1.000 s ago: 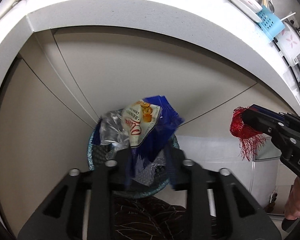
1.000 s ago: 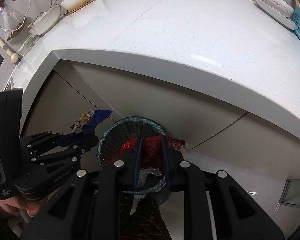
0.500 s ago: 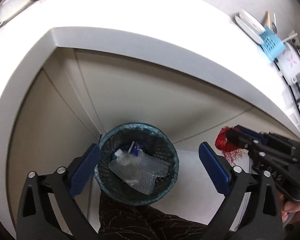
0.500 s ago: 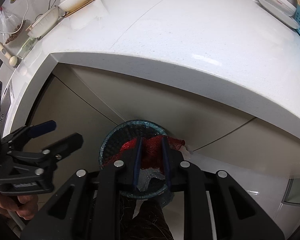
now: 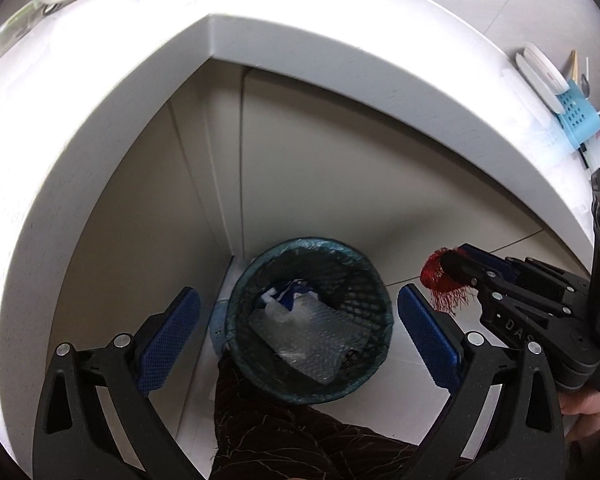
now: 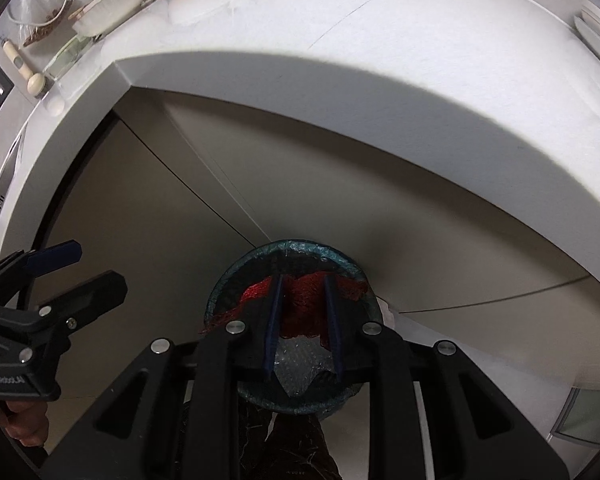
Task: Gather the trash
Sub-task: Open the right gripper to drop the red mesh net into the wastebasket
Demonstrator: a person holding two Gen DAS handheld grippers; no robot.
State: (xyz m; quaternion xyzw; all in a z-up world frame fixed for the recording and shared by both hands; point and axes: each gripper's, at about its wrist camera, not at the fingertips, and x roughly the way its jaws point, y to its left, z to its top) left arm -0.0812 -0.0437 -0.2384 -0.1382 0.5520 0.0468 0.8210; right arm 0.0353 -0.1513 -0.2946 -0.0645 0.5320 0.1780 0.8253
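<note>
A round mesh trash bin (image 5: 374, 292) with a teal liner stands on the floor below the counter corner. Inside lie clear bubble wrap (image 5: 312, 340) and a blue and white snack wrapper (image 5: 290, 294). My left gripper (image 5: 298, 332) is open and empty above the bin, its blue pads on either side of it. My right gripper (image 6: 302, 316) is shut on a red mesh net (image 6: 300, 304) and holds it over the bin (image 6: 220, 292). The net also shows in the left wrist view (image 5: 440, 284), just right of the bin.
A white counter (image 5: 340, 40) overhangs beige cabinet doors (image 5: 320, 168) behind the bin. Dishes and a blue rack (image 5: 576, 116) stand at the counter's far right, bowls and utensils (image 6: 112, 0) at its far left. A dark patterned trouser leg (image 5: 280, 440) is below the bin.
My left gripper has opened and let go of the snack wrapper, which now lies in the bin. It then rose and drew back. My right gripper keeps the red net over the bin.
</note>
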